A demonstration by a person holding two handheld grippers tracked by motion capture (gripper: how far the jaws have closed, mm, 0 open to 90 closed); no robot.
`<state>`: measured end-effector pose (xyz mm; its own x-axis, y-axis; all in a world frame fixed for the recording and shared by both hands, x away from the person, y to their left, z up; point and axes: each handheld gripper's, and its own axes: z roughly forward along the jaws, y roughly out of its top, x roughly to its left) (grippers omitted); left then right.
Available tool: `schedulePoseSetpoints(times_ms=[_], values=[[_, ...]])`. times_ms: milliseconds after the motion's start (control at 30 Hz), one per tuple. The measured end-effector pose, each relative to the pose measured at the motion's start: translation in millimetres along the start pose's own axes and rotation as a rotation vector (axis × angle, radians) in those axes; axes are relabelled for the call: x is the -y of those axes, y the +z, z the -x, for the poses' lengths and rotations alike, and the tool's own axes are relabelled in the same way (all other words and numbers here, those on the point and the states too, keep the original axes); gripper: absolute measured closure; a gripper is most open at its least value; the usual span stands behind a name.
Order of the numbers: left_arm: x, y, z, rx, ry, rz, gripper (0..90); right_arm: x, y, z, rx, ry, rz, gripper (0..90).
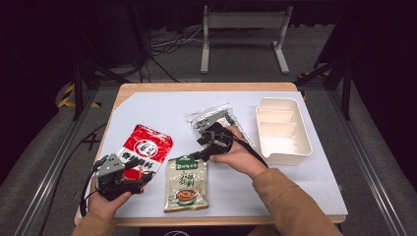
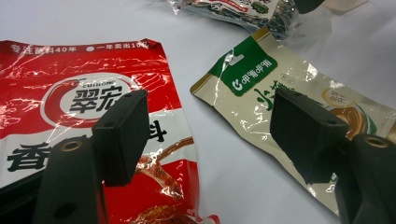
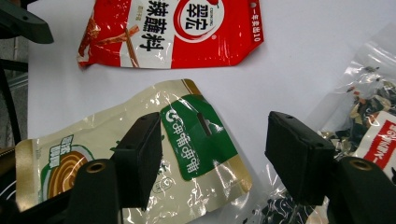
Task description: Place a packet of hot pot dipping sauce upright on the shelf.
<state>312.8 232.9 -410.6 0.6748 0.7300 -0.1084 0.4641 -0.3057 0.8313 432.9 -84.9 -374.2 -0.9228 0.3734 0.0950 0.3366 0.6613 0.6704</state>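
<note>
Right tongs (image 1: 206,132), jaws apart and empty, hover over the top edge of the beige pouch (image 1: 186,183), with the clear bag (image 1: 211,118) just at their 1 o'clock. Left tongs (image 1: 129,172), jaws also apart with nothing between them, rest above the lower edge of the red pouch (image 1: 146,147). The white tray (image 1: 282,130) lies at 3 o'clock on the bench (image 1: 147,105).
</note>
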Motion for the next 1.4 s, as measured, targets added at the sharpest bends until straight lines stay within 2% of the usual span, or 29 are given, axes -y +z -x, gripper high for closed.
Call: schedulePoseSetpoints(times_ms=[333,733,933,1233,1400], values=[[3.3,-2.9,0.6,-0.005,-0.008,-0.008,29.6,2.9,21.7,6.3,-0.027,0.009,-0.049,35.3],[2.1,0.5,0.2,0.004,0.007,-0.018,29.4,9.6,40.5,11.2,-0.057,0.031,-0.115,34.3],[1.5,3.3,1.4,0.014,0.005,-0.02,28.9,12.5,45.1,13.7,-0.071,0.038,-0.138,33.6],[1.5,5.0,2.2,0.017,0.005,-0.035,28.3,14.8,48.5,12.8,-0.119,0.061,-0.167,33.3],[1.6,5.4,1.7,0.016,0.008,-0.035,28.1,13.6,44.3,9.8,-0.116,0.057,-0.158,34.5]])
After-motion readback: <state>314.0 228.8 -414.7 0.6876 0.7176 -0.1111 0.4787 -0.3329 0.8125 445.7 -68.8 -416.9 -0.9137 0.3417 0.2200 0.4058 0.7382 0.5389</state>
